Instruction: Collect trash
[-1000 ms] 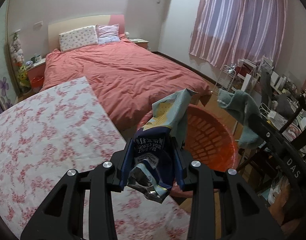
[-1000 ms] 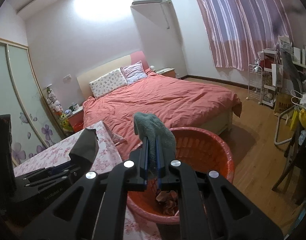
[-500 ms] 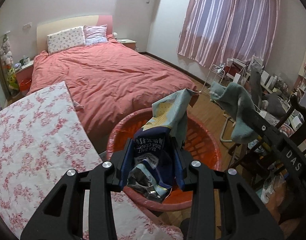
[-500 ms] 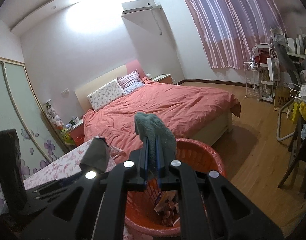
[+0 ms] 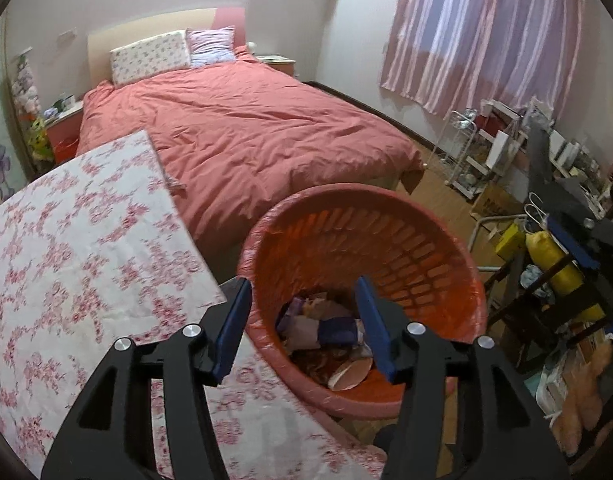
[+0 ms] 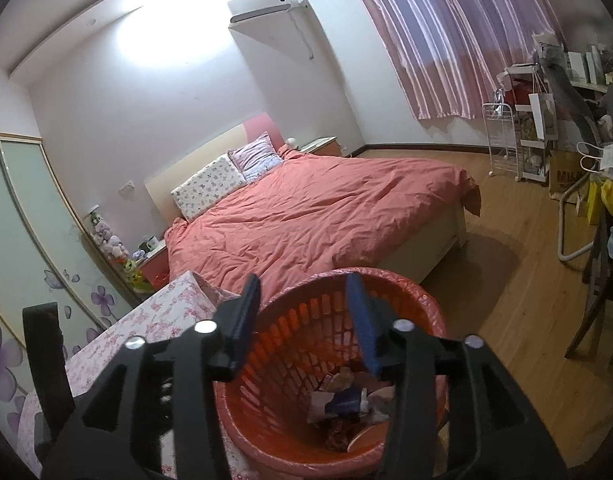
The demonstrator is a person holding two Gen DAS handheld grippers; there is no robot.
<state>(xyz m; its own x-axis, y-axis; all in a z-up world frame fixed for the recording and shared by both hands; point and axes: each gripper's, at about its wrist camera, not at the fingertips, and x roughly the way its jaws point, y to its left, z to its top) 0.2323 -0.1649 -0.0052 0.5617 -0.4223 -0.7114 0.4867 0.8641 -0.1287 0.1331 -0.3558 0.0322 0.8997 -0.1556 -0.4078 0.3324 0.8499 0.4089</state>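
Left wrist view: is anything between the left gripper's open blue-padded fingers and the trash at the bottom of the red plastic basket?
Nothing. The left gripper hangs open over the red plastic basket, with clear air down to the trash.

Only one piece of lettering can be made out. At the right edge of the right wrist view, a brown paper bag (image 6: 564,178) stands on the floor beside a white wire rack (image 6: 502,140), and it bears dark capital letters that begin "MIL"; the rest runs off behind other things. The wrappers in the basket (image 5: 446,248), in the lower middle of the left wrist view, are too small and crumpled to read.
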